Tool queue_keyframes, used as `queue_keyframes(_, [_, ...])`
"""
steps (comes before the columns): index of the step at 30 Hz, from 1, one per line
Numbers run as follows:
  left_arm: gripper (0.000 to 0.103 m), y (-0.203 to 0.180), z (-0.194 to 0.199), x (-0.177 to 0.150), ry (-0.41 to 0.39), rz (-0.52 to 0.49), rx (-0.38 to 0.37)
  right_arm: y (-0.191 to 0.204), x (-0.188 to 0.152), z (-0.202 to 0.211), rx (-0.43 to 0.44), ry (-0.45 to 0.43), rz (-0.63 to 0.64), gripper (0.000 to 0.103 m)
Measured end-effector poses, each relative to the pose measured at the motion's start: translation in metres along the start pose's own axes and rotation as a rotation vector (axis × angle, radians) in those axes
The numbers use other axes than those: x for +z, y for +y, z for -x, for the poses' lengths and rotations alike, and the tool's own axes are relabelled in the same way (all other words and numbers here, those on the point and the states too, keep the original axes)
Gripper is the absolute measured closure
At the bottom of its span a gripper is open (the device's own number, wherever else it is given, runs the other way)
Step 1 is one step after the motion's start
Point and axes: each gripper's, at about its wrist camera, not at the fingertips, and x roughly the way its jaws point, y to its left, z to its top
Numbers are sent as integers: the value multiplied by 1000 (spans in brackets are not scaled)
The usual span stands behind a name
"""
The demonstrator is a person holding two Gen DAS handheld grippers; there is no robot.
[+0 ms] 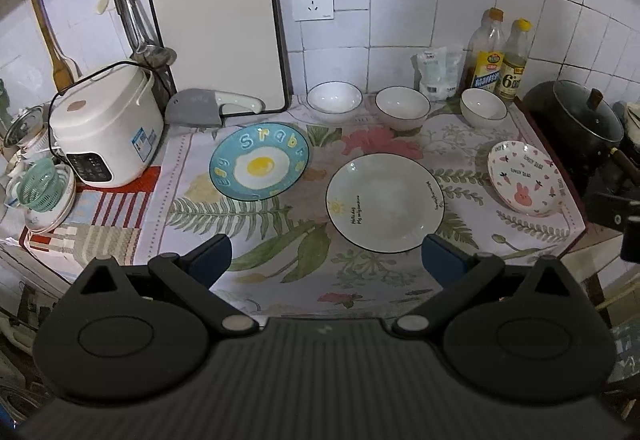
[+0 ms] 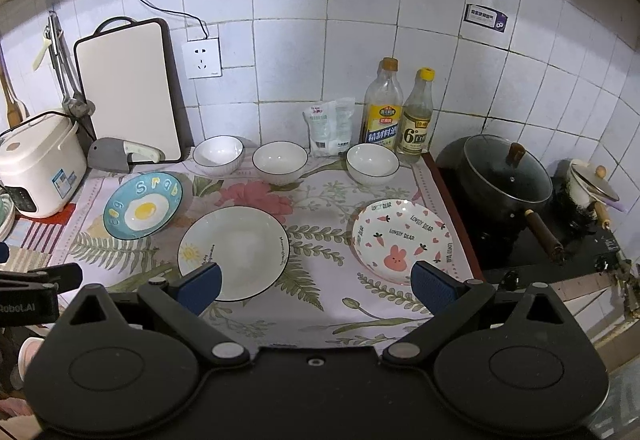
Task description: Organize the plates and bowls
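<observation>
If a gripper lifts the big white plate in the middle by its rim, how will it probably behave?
The big white plate looks like glazed ceramic, so probably stiff, fairly heavy, and breakable if dropped. Its glossy surface may slip between the pads. It lies flat on the floral cloth, so it likely slides, not rolls.

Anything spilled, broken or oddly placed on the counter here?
Nothing spilled or broken. The three plates, egg plate, white plate and bunny plate, lie flat and apart; the three bowls stand upright. Both grippers are open and empty.
</observation>
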Motion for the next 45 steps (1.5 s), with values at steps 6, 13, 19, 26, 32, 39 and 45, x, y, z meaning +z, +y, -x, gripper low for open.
queue_keyframes(6, [0, 3, -6, 2, 35, 1, -12, 3, 2, -7, 1, 29, 15, 1])
queue_keyframes(13, [0, -1, -9, 11, 49, 5, -11, 5, 4, -15, 11, 50, 24, 1])
queue_keyframes(19, [0, -7, -11, 13, 50, -12, -14, 1, 3, -20, 12, 55, 14, 1])
queue_keyframes(26, [0, -13, -9, 15, 38, -49, 2, -6, 7, -25, 1, 59, 11, 1])
queue_keyframes(32, [0, -18, -11, 19, 52, -64, 1, -10, 11, -26, 5, 62, 1, 1])
queue_keyframes(39, [0, -12, -15, 21, 87, -43, -29, -7, 12, -27, 23, 59, 7, 1])
queue_keyframes(45, [0, -9, -17, 20, 95, -43, -40, -3, 13, -27, 25, 51, 9, 1])
